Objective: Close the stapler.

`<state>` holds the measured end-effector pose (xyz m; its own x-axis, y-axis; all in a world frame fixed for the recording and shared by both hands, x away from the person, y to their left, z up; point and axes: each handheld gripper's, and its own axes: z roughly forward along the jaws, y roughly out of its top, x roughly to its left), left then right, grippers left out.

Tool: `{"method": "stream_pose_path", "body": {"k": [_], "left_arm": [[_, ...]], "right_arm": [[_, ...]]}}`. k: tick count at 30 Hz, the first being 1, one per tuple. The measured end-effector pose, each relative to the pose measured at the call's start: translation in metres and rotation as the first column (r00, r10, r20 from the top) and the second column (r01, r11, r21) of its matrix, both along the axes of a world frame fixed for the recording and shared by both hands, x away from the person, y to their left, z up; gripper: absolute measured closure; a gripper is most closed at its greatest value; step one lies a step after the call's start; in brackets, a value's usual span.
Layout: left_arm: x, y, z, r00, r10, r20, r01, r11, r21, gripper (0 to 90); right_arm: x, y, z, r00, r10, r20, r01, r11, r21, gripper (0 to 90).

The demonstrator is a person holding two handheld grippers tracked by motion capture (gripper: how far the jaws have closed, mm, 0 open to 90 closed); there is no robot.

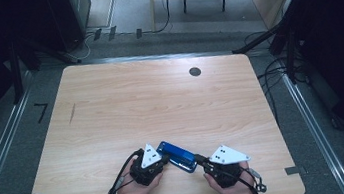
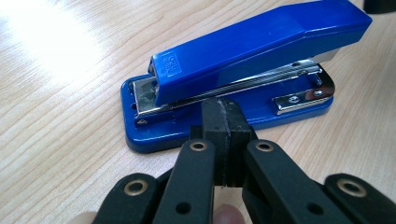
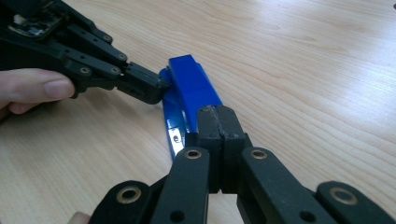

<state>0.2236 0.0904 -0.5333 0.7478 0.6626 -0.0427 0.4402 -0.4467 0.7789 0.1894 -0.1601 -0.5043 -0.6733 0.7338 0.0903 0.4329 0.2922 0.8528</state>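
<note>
A blue stapler (image 1: pixel 178 155) lies flat near the table's front edge, between the two hands. In the left gripper view the stapler (image 2: pixel 243 60) lies sideways, its metal staple channel showing. My left gripper (image 2: pixel 225 116) is shut with nothing between its pads, its tip right at the stapler's long side. From the right gripper view the stapler (image 3: pixel 191 84) runs away lengthwise. My right gripper (image 3: pixel 219 119) is shut and empty, its tip at the stapler's near end. The left gripper (image 3: pixel 144 86) meets the stapler's left side there. From above, the left gripper (image 1: pixel 167 159) and right gripper (image 1: pixel 199 161) flank the stapler.
The wooden table (image 1: pixel 160 98) has a round dark cable hole (image 1: pixel 195 72) at the back right and a short dark mark (image 1: pixel 72 113) at the left. Beyond the far edge are cables (image 1: pixel 164 17), stand legs and a desk on the floor.
</note>
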Motion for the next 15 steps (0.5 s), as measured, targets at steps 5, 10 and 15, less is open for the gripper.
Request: {"method": "stream_pose_path", "body": {"k": [5, 10, 15], "left_arm": [[0.000, 0.006, 0.000, 0.9999, 0.008, -0.008, -0.008, 0.9995, -0.031, 90.0], [-0.002, 0.012, 0.004, 0.9996, 0.026, -0.013, -0.027, 0.9974, -0.066, 90.0], [-0.006, 0.025, 0.006, 0.9981, 0.058, -0.021, -0.060, 0.9929, -0.102, 87.1]], "right_arm": [[-0.010, 0.004, -0.002, 0.9998, 0.012, -0.017, -0.012, 0.9999, -0.008, 90.0], [-0.014, 0.008, -0.009, 0.9992, 0.020, -0.036, -0.021, 0.9997, -0.016, 90.0], [-0.012, 0.010, -0.016, 0.9991, 0.006, -0.042, -0.007, 0.9995, -0.031, 90.0]]}}
